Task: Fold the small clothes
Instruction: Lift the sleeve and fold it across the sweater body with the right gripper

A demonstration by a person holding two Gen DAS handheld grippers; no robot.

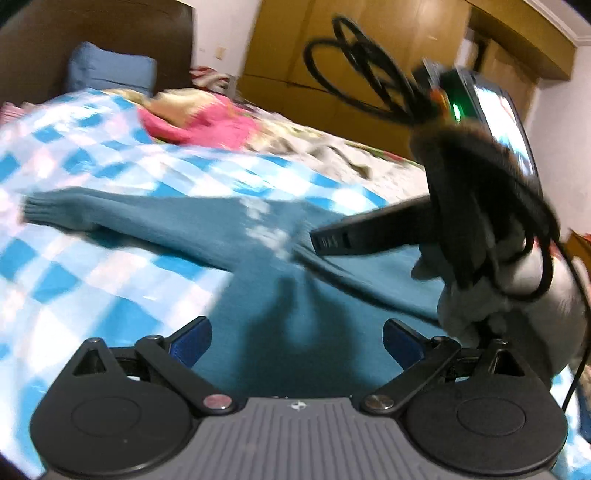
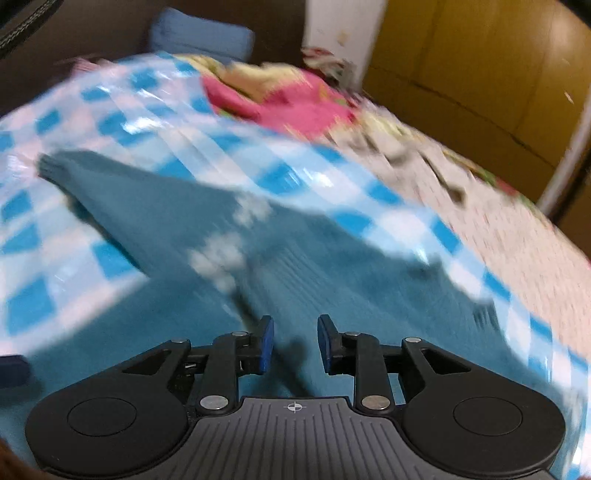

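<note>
The bed fills both views, and both are blurred. A blue-and-white checked sheet covers most of it, with a floral cover exposed toward the far right side. A wooden wardrobe stands beyond the bed, and a dark headboard carries a blue pillow against it.

The teal sweater lies spread on the checked sheet, directly beneath both grippers. One sleeve extends to the left, ribbed cuff at its end. A pale pattern runs across the chest area; its detail cannot be read.

A pink garment lies bunched farther back on the bed, well apart from the sweater.

Left gripper: fingers spread wide, nothing between them, above the sweater body. Contact with the fabric cannot be determined.

Right gripper: fingers narrowed with a clear gap, nothing visibly gripped, positioned over the sweater. In the left wrist view it appears at the right edge, held by a gloved hand, trailing black cables.
</note>
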